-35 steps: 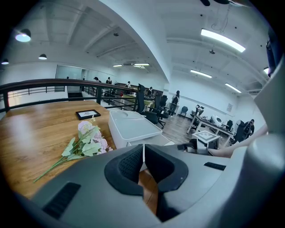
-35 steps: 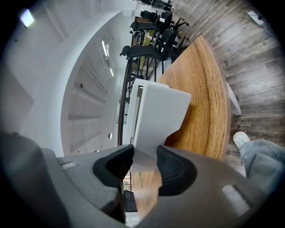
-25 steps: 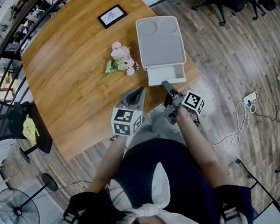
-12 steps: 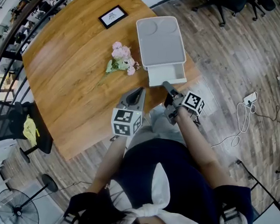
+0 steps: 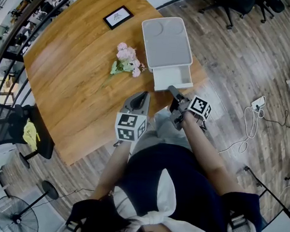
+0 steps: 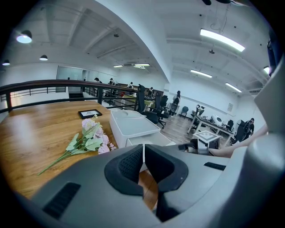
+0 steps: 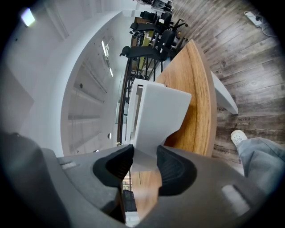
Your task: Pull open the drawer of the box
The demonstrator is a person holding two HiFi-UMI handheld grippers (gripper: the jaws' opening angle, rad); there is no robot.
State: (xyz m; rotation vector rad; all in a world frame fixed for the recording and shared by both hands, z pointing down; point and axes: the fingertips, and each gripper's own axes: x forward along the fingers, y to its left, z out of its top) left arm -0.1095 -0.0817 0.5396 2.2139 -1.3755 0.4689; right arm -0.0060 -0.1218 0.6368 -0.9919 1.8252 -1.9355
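Observation:
The white box sits on the wooden table near its right edge. Its drawer stands pulled out toward me. My right gripper is shut on the drawer's front panel, with both pads pressing the white panel's lower edge in the right gripper view. My left gripper hovers shut and empty over the table's near edge, left of the drawer. In the left gripper view the box and open drawer lie just beyond the jaws.
A bunch of pink flowers lies left of the box, and a small framed picture lies farther back. Office chairs and a cable with a power strip are on the wood floor to the right.

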